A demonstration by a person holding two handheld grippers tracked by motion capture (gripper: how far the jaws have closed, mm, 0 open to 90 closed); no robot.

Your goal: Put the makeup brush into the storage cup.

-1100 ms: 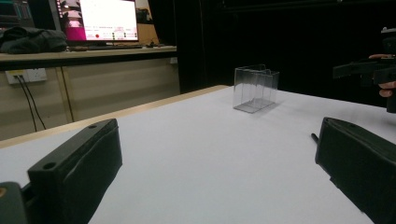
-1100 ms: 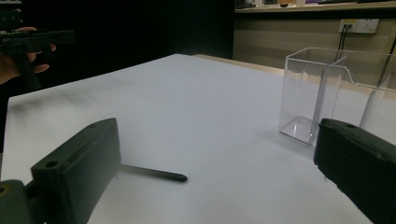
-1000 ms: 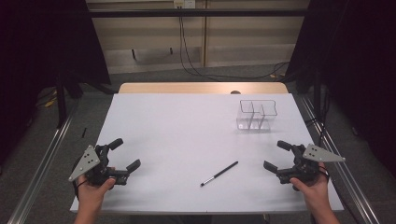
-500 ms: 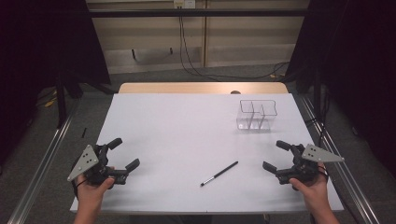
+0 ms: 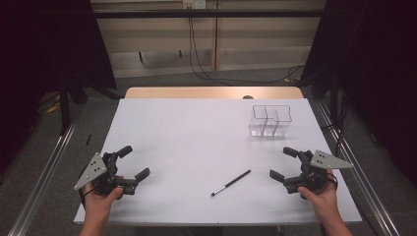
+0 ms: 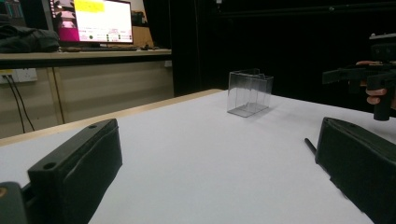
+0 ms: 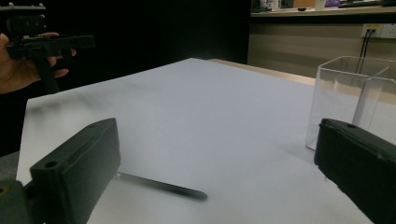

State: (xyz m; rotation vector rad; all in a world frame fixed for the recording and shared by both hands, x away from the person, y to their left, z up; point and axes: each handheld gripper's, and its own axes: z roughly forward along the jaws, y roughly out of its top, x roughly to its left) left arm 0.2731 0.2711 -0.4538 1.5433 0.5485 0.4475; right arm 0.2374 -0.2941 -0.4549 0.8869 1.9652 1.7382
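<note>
Both jaws wide apart, empty: left gripper (image 5: 132, 162) at eight o'clock, right gripper (image 5: 283, 163) at four, pen (image 5: 231, 183) between.

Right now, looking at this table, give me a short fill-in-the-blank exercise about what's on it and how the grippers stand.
1. The black pen lies flat on the white table, nearer the ____ gripper.
2. The clear plastic organizer holds ____.
3. The jaws of the left gripper and the right gripper are ____.

Missing words: right; nothing; open
</note>
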